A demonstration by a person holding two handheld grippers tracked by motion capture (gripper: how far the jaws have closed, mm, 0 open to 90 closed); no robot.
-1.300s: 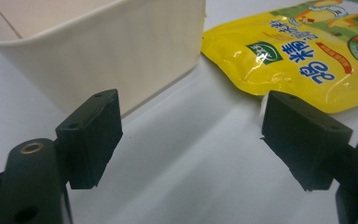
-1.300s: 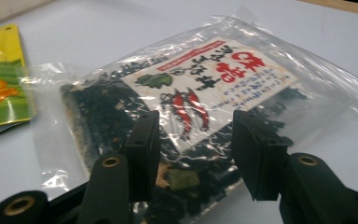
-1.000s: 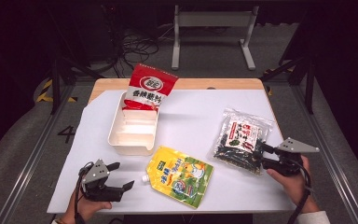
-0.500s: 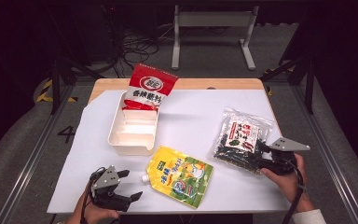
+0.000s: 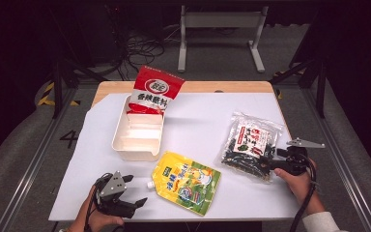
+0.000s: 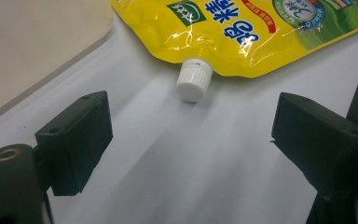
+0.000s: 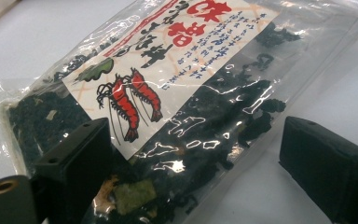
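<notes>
A clear seaweed bag [image 5: 250,145] with a shrimp label lies at the table's right. My right gripper [image 5: 268,163] is at its near corner, and its jaws have just been opening. In the right gripper view the bag [image 7: 182,88] lies between the wide jaws of the right gripper [image 7: 191,158], with no pad pressing on it. A yellow spouted pouch [image 5: 186,181] lies flat near the front. My left gripper [image 5: 136,189] stands open to its left. In the left gripper view the pouch's white cap [image 6: 193,80] is just beyond the left gripper [image 6: 191,140].
A white rectangular tray [image 5: 121,145] sits left of centre, and a red-and-white bag [image 5: 154,89] leans on its far end. Bare white table surface lies between the tray and the seaweed bag. The table's front edge is close behind both hands.
The left gripper has slid a little toward the front edge and toward the yellow pouch. The right gripper has shifted slightly at the seaweed bag's near corner.
</notes>
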